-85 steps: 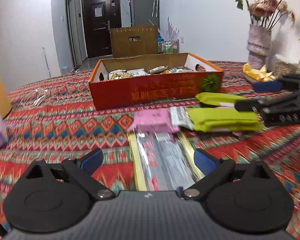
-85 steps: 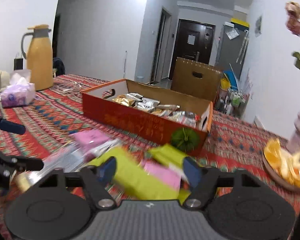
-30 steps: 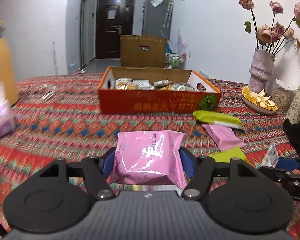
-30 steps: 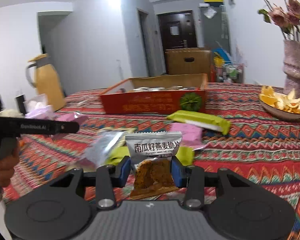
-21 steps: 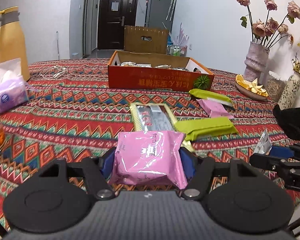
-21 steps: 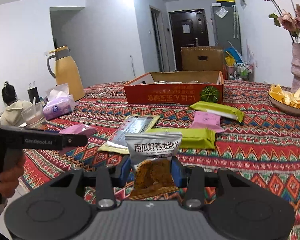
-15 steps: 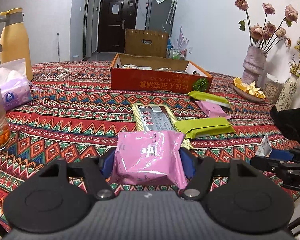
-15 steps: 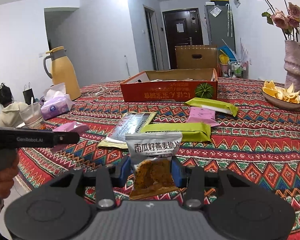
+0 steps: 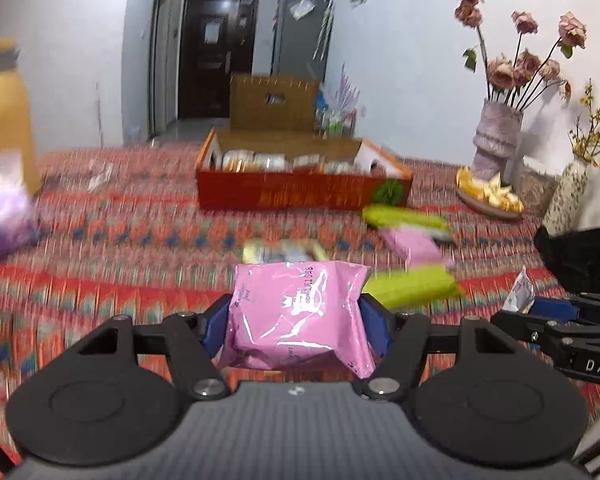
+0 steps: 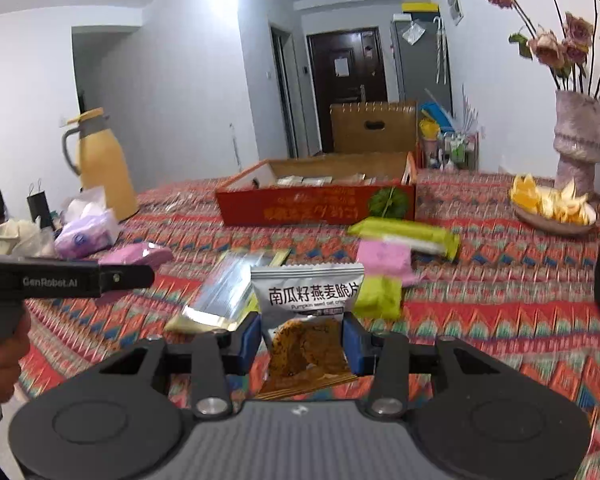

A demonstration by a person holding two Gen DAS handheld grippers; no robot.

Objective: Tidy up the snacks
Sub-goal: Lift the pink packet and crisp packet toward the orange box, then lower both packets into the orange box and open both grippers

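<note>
Left gripper (image 9: 294, 326): pinches the pink packet (image 9: 298, 314) between its blue pads, the same hold as a second ago.
Right gripper (image 10: 303, 340): pinches the grey oat-crisp packet (image 10: 306, 320) by its sides, grip unchanged.
What has changed: half a second ago both views took in the table from farther back; now the red box (image 9: 304, 194) looms larger in the left view and the cloth is smeared with motion blur, so both hands are heading toward it with their loads.
Box: stands open near the far side of the patterned tablecloth (image 10: 500, 300), with several packets already inside.
Still on the table: two green packets (image 10: 404, 234), a small pink packet (image 10: 384, 258) and a clear-wrapped pack (image 10: 228, 292), lying between the grippers and the box.
Meaning for the task: judging by this, pickup is done and the carry is under way; next comes dropping both packets into the box, then returning for the rest.
</note>
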